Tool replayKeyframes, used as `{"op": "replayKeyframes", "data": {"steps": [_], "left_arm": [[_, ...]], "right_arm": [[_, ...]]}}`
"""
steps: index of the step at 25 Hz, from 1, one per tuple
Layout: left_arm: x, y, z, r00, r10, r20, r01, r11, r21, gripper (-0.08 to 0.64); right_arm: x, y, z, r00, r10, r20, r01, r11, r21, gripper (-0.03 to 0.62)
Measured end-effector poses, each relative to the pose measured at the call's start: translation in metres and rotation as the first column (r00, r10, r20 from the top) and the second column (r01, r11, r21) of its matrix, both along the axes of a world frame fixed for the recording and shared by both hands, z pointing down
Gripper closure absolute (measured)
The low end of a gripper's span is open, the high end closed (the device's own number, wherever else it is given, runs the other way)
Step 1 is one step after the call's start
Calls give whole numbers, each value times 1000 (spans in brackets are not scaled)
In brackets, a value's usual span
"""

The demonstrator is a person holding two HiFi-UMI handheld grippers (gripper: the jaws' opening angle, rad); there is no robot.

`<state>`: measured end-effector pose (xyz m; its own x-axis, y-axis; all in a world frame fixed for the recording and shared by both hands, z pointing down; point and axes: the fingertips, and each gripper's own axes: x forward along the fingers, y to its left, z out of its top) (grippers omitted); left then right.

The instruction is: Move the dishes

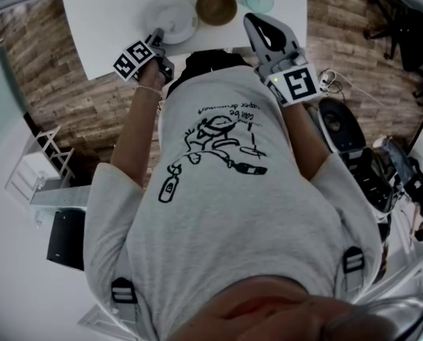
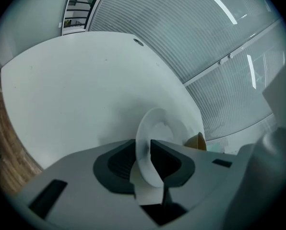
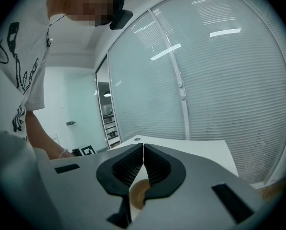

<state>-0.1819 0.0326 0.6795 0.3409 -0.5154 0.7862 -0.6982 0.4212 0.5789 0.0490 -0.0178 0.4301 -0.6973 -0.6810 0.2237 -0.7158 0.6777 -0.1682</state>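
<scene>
Reaching over the desk [image 1: 105, 20], your left gripper [image 1: 157, 37] has its fingers [image 2: 116, 164] clamped on the rim of the white plate [image 1: 174, 18]. Your right gripper [image 1: 250, 21] hovers beside the brown bowl [image 1: 216, 6], fingers together, empty.

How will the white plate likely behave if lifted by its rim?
The white plate looks rigid, so it should keep its shape. The left gripper pinches only its near rim, so the far side may pivot downward. Its smooth glazed-looking surface could slip in that grip, and it probably breaks if dropped.
</scene>
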Motion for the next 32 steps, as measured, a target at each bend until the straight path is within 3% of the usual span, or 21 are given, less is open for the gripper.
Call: {"op": "replayKeyframes", "data": {"steps": [17,28,32], "left_arm": [[-3,-2,-4,990,74,121,-74,997,-5,391],[-11,-2,-6,989,46,139,-48,999,14,350],[-21,-3,-19,984,35,176,-44,998,46,350]], "right_arm": [[5,-3,5,1000,-1,-31,0,1000,-29,557],[9,-3,5,1000,15,-18,-15,1000,-10,557],[8,-3,-1,1000,14,-26,-15,1000,-5,557]]}}
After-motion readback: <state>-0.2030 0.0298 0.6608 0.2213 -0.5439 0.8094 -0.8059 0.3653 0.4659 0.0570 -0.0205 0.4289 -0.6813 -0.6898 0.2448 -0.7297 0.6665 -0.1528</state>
